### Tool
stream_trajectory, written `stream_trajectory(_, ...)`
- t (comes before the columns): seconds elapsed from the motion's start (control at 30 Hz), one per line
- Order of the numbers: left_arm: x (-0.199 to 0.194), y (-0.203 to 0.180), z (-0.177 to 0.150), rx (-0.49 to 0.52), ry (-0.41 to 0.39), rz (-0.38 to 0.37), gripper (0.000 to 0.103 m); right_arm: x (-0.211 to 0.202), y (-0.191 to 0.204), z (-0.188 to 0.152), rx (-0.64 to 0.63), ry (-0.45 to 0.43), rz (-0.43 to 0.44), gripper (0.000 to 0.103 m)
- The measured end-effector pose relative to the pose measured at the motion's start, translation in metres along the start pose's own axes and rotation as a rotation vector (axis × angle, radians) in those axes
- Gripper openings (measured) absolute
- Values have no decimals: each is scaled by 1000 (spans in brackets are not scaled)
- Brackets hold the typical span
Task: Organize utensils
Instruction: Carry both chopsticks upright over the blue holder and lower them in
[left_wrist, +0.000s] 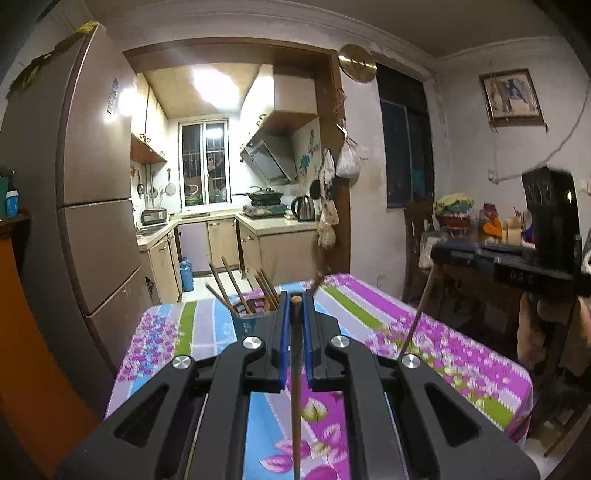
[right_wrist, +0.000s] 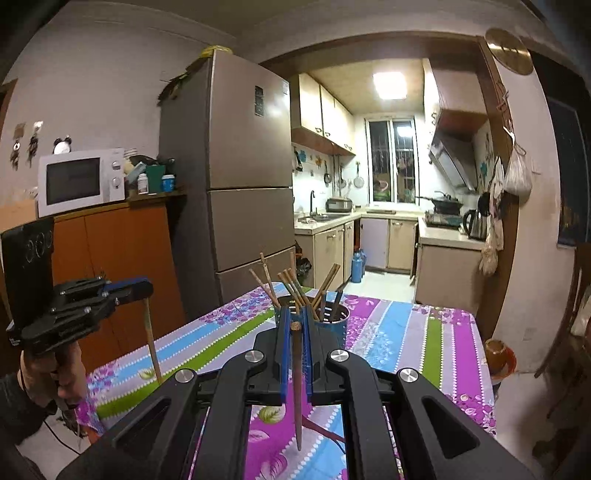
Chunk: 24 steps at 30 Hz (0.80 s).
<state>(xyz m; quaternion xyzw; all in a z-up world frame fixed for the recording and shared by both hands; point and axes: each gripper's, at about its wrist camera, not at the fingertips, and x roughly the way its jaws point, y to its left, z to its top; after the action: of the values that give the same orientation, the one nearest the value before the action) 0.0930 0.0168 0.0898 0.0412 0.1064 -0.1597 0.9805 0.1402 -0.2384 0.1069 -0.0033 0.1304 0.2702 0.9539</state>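
A wooden chopstick (left_wrist: 295, 373) is clamped upright between the closed fingers of the left gripper (left_wrist: 295, 301), its tip hanging toward the floral tablecloth (left_wrist: 424, 332). A second chopstick (right_wrist: 296, 384) is pinched likewise by the right gripper (right_wrist: 295, 325). Just beyond both, the blue utensil holder (right_wrist: 334, 323) is seen, filled with more chopsticks (right_wrist: 291, 286).
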Motion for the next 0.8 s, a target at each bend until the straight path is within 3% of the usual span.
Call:
stream_trajectory(0.47, 28, 12, 38, -2, -66, -5, 5, 28, 13, 58, 1, 22, -20, 8)
stream_trajectory(0.6, 39, 19, 26, -2, -26, -12, 5, 27, 19, 51, -16, 23, -27, 8)
stream_trajectory(0.8, 57, 46, -20, -55, 93, -13, 5, 30, 22, 32, -16, 34, -8, 8)
